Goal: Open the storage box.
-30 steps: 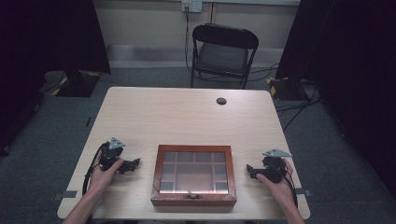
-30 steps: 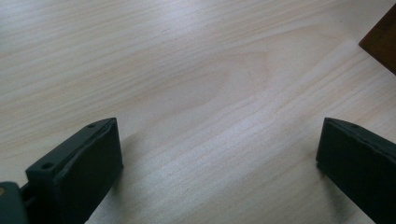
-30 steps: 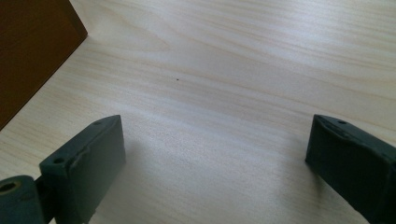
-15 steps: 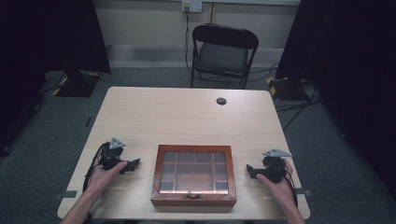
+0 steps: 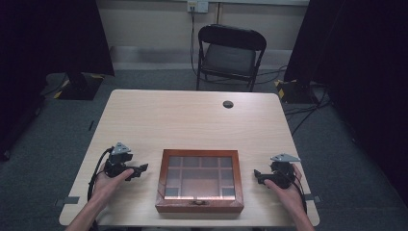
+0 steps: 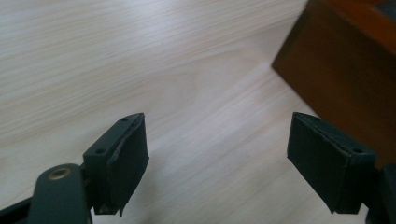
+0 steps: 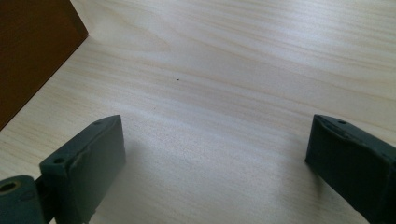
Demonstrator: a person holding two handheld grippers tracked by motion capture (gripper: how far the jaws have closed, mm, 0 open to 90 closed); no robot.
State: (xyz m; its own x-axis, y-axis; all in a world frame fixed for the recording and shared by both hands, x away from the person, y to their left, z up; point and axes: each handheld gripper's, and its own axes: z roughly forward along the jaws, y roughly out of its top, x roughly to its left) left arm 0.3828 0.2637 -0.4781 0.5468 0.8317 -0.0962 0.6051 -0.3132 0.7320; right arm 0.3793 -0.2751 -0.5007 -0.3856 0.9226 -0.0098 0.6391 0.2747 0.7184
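The left gripper (image 5: 139, 169), just left of the wooden box (image 5: 200, 180), has its jaws apart with nothing between them; they have just been closing a little. The right gripper (image 5: 258, 175), just right of the box, stands wide and empty over bare table (image 5: 192, 120). The box sits shut at the table's near edge, its glass lid down, a small clasp (image 5: 197, 202) on its front. This looks like the approach step; next, a gripper likely needs to reach the front and lift the lid.
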